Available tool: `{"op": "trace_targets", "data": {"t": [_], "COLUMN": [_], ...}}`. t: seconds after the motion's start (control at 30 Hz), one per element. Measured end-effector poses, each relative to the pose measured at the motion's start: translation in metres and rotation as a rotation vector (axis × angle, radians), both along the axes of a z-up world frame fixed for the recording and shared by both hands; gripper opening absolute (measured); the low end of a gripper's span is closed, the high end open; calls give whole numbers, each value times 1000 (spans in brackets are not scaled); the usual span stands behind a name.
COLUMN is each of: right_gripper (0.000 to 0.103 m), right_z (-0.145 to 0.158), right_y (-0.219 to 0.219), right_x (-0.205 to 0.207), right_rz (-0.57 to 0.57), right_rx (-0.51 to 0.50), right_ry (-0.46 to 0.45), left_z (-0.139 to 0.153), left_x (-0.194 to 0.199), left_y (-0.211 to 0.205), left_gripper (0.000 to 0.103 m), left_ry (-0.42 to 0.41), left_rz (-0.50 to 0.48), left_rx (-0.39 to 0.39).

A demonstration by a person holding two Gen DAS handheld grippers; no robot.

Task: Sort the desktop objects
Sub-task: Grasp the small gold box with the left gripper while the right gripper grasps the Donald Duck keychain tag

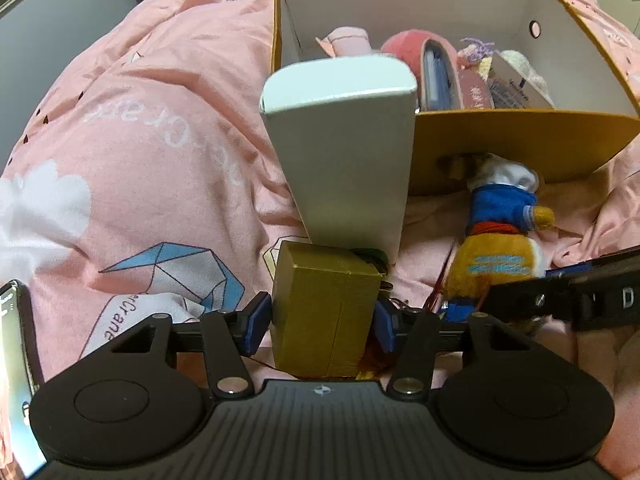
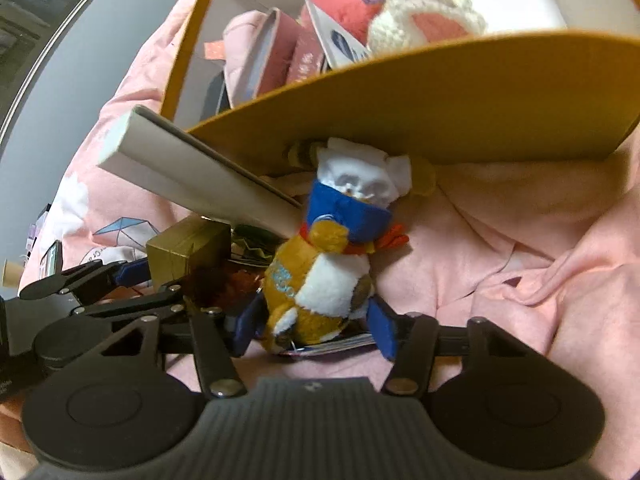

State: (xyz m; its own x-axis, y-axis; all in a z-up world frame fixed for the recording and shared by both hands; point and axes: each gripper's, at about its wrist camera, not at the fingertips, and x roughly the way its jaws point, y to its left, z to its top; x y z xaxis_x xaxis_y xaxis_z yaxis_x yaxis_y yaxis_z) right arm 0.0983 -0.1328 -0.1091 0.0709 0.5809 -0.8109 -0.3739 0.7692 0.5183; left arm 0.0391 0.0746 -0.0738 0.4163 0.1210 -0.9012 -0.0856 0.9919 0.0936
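Note:
A small gold box (image 1: 324, 312) stands on the pink duvet, and my left gripper (image 1: 322, 322) is shut on it, a blue pad against each side. The same gold box (image 2: 188, 248) appears at the left of the right wrist view. A plush toy (image 2: 320, 276) in orange, white and blue lies on the duvet with its head under the yellow storage box (image 2: 400, 120). My right gripper (image 2: 316, 328) is shut on the toy's lower body. In the left wrist view the toy (image 1: 500, 248) lies to the right, with the right gripper's arm beside it.
A tall white carton (image 1: 344, 152) leans against the yellow storage box (image 1: 520, 144), just behind the gold box. The storage box holds several soft toys, cases and cards. A phone (image 1: 16, 380) lies at the far left. Rumpled pink duvet (image 2: 520, 260) surrounds everything.

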Motion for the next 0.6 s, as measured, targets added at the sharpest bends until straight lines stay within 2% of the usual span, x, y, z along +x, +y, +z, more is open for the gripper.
{"op": "trace_targets", "data": {"t": [0.2,0.4,0.6], "right_gripper": [50,49,49], "right_z": [27,53,81], "right_y": [-18,-41,-80], "right_x": [-7,-12,-14], "right_rz": [-17,-35,-50], "right_rx": [2,27,0], "right_ry": [-54,-96,-153], "left_z": [22,49,58], "left_x": [-9,-17,-17], "left_y": [0,-3,-13], "left_gripper": [60,56,56], "left_ry": [-44,-106,-143], "left_rz": [-23,-55,-59], "left_rx": [-105,-269,-285]}}
